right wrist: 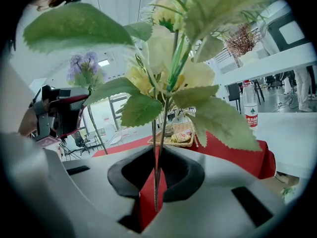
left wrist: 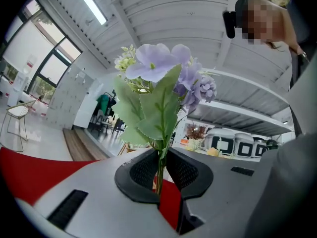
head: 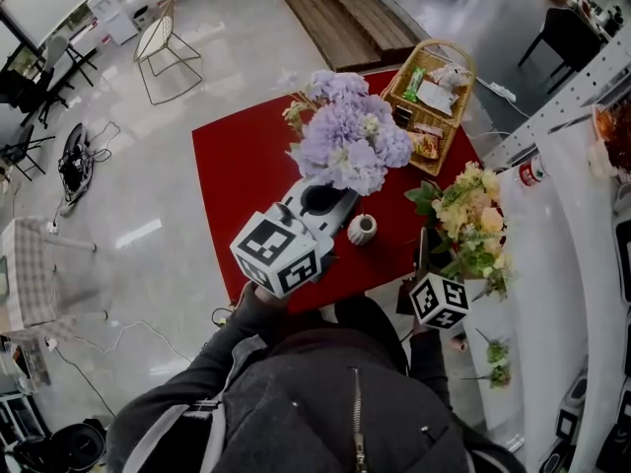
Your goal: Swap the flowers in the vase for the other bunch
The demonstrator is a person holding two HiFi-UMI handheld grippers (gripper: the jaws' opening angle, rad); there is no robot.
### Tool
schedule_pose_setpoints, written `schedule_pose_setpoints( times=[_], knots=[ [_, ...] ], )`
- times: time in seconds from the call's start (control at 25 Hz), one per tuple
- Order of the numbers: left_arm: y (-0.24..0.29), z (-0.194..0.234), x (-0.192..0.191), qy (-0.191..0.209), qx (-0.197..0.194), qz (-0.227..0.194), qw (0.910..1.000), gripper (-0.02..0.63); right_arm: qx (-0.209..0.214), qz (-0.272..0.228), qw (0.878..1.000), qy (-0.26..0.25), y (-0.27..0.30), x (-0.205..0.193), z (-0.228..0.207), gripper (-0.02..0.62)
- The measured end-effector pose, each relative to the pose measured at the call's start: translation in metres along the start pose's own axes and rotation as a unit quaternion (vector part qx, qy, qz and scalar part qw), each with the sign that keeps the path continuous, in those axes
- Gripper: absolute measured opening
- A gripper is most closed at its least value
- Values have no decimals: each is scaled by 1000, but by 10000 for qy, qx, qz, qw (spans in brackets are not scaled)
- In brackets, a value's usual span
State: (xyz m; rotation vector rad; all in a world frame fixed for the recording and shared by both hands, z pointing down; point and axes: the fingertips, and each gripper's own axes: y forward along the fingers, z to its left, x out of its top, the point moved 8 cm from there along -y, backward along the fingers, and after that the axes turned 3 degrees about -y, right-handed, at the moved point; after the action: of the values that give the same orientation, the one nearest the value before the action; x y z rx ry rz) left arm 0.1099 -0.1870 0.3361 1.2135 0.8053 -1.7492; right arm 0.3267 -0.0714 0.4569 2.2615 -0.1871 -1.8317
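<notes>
Jaws nearly closed: left gripper [left wrist: 159,178] pinches purple flowers [left wrist: 161,71], right gripper [right wrist: 156,176] yellow bunch [right wrist: 171,68].

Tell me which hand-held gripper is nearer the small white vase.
Left. In the head view the left hand-held gripper, shut on the purple bunch, is just left of the vase; the right hand-held gripper, shut on the yellow bunch, is farther off to its lower right.
</notes>
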Motion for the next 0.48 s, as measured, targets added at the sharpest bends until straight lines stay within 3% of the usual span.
schedule_pose_setpoints(
  times=[0.48],
  knots=[
    [7, -11, -29, -67, -146, 333, 9993, 51, 30, 38, 10000, 11, -5, -4, 3, 43]
  ],
)
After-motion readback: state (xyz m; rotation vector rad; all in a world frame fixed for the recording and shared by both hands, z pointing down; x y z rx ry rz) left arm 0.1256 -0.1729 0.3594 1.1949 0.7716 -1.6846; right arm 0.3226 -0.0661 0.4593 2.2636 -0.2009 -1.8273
